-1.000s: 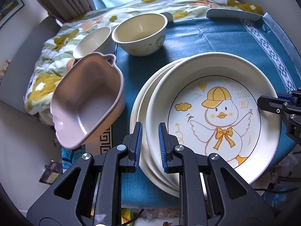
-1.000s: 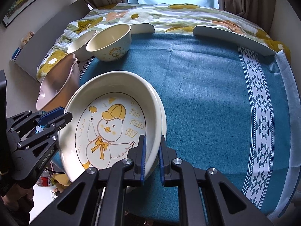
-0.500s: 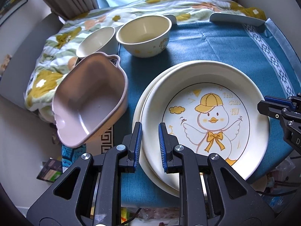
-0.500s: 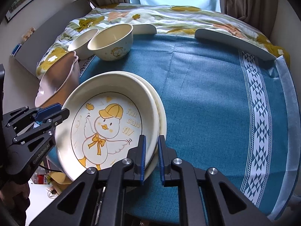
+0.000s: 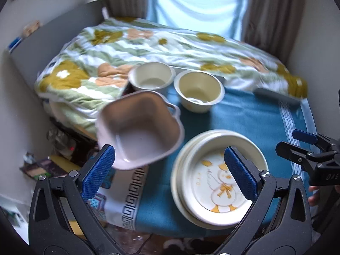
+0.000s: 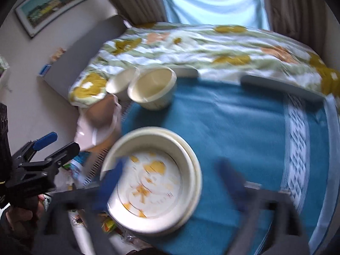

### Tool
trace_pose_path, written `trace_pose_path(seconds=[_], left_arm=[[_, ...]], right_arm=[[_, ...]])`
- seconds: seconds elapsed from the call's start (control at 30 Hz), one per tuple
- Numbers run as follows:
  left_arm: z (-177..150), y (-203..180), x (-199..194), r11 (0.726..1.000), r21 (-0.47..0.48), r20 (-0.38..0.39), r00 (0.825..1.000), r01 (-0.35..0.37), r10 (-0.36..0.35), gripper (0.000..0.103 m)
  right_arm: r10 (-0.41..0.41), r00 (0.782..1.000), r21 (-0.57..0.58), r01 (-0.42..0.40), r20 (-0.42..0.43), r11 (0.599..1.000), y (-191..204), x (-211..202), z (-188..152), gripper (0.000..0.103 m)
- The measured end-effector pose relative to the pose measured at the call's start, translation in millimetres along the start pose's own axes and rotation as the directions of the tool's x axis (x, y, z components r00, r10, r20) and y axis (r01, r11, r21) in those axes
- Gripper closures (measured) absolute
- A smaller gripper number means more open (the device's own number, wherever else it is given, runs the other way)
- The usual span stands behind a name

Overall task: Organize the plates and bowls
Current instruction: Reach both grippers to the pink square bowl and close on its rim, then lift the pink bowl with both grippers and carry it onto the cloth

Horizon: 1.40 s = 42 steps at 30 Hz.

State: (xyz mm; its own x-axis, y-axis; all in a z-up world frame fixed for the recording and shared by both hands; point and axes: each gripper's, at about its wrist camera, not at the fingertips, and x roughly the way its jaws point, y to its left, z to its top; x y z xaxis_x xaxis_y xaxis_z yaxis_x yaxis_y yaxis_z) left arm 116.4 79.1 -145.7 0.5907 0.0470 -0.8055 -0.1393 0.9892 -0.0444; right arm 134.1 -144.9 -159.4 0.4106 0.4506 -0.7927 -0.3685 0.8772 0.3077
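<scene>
A duck-print plate point(image 5: 204, 191) point(image 6: 155, 176) lies on top of a stack of cream plates near the front edge of the blue tablecloth point(image 5: 244, 116). My left gripper point(image 5: 170, 167) hangs above the stack's left side, its jaws opening wide, pads touching nothing. My right gripper point(image 6: 172, 178) is blurred, its jaws also opening wide above the stack and holding nothing. A pink square bowl point(image 5: 140, 129) point(image 6: 97, 123) sits left of the plates. Behind it stand a white bowl point(image 5: 150, 78) point(image 6: 122, 82) and a cream bowl point(image 5: 199, 91) point(image 6: 153, 89).
A flowered quilt point(image 5: 170, 42) covers the bed behind the table. Two grey curved bars point(image 6: 282, 89) lie along the cloth's far edge. Clutter fills the floor beyond the table's left edge point(image 5: 59, 144). Blue cloth stretches to the right of the plates point(image 6: 244, 127).
Both grippers were shut on the duck plate's rim. They have let go, opened wide and risen away, and the plate now rests on the stack.
</scene>
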Motion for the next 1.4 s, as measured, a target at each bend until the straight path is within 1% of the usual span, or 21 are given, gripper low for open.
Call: trace_pose_path(seconds=[0.1, 0.17, 0.27, 0.37, 0.47, 0.5, 0.57, 0.63, 0.67, 0.7, 0.77, 0.8, 0.83, 0.87, 0.9, 0.93, 0.97, 1.0, 1.1, 1.27, 1.4], left_arm=[[3, 29, 5, 0.998, -0.064, -0.019, 0.999, -0.026, 0.025, 0.001], [5, 52, 12, 0.994, -0.104, -0.039, 0.999, -0.036, 0.032, 0.001], [6, 84, 27, 0.985, -0.175, -0.065, 0.998, 0.0, -0.012, 0.001], [5, 109, 51, 0.975, -0.221, -0.117, 0.992, 0.023, -0.05, 0.004], [4, 121, 74, 0.972, -0.232, -0.159, 0.984, 0.037, -0.076, 0.013], [3, 125, 85, 0.969, -0.243, -0.178, 0.979, 0.051, -0.097, 0.018], [2, 130, 103, 0.964, -0.256, -0.207, 0.97, 0.075, -0.13, 0.025], [0, 132, 118, 0.963, -0.254, -0.232, 0.962, 0.086, -0.147, 0.034], [1, 132, 125, 0.964, -0.25, -0.242, 0.958, 0.09, -0.153, 0.037], [1, 131, 129, 0.964, -0.249, -0.246, 0.956, 0.095, -0.158, 0.042], [2, 132, 137, 0.963, -0.246, -0.256, 0.951, 0.109, -0.173, 0.053], [3, 133, 142, 0.963, -0.243, -0.261, 0.949, 0.114, -0.178, 0.063], [3, 133, 146, 0.964, -0.24, -0.268, 0.946, 0.116, -0.181, 0.077], [3, 134, 151, 0.965, -0.235, -0.282, 0.943, 0.114, -0.179, 0.084], [3, 134, 152, 0.967, -0.231, -0.291, 0.941, 0.105, -0.172, 0.092], [3, 135, 156, 0.965, -0.235, -0.3, 0.936, 0.116, -0.186, 0.093], [3, 135, 156, 0.966, -0.232, -0.301, 0.936, 0.114, -0.183, 0.093], [4, 135, 156, 0.968, -0.227, -0.301, 0.937, 0.112, -0.178, 0.093], [6, 135, 153, 0.973, -0.206, -0.299, 0.94, 0.104, -0.164, 0.094], [16, 130, 131, 0.982, -0.168, -0.265, 0.956, 0.082, -0.125, 0.094], [29, 114, 103, 0.99, -0.116, -0.218, 0.971, 0.075, -0.099, 0.094]], right_arm=[[-0.023, 1.0, -0.106, 0.021, -0.018, 0.994, 19, 17, 18, 0.0], [-0.013, 0.998, -0.141, 0.004, -0.067, 0.99, 32, 29, 28, 0.0], [0.061, 0.991, -0.159, -0.08, -0.119, 0.984, 57, 54, 43, 0.0], [0.079, 0.982, -0.18, -0.11, -0.17, 0.977, 79, 82, 50, 0.0], [0.11, 0.968, -0.158, -0.147, -0.225, 0.976, 94, 117, 57, 0.0], [0.124, 0.962, -0.139, -0.161, -0.242, 0.977, 95, 129, 60, 0.0], [0.119, 0.958, -0.122, -0.155, -0.262, 0.98, 97, 147, 63, 0.001], [0.1, 0.955, -0.123, -0.139, -0.278, 0.983, 100, 165, 65, 0.009], [0.098, 0.953, -0.12, -0.137, -0.286, 0.983, 100, 169, 65, 0.019], [0.097, 0.949, -0.113, -0.137, -0.299, 0.984, 100, 176, 65, 0.03], [0.103, 0.943, -0.097, -0.14, -0.316, 0.985, 100, 185, 65, 0.044], [0.1, 0.942, -0.092, -0.136, -0.32, 0.986, 101, 189, 64, 0.049], [0.095, 0.943, -0.09, -0.13, -0.319, 0.987, 101, 192, 63, 0.052], [0.096, 0.939, -0.091, -0.133, -0.33, 0.987, 102, 193, 63, 0.06], [0.091, 0.94, -0.09, -0.127, -0.328, 0.988, 102, 195, 62, 0.074], [0.084, 0.94, -0.091, -0.121, -0.33, 0.989, 103, 196, 62, 0.078], [0.077, 0.94, -0.095, -0.115, -0.331, 0.989, 104, 197, 60, 0.085], [0.057, 0.944, -0.102, -0.095, -0.325, 0.99, 105, 198, 59, 0.088], [0.059, 0.949, -0.099, -0.093, -0.31, 0.991, 106, 194, 59, 0.09], [0.072, 0.958, -0.095, -0.102, -0.278, 0.99, 109, 179, 61, 0.09], [0.095, 0.969, -0.074, -0.115, -0.228, 0.991, 105, 151, 66, 0.09]])
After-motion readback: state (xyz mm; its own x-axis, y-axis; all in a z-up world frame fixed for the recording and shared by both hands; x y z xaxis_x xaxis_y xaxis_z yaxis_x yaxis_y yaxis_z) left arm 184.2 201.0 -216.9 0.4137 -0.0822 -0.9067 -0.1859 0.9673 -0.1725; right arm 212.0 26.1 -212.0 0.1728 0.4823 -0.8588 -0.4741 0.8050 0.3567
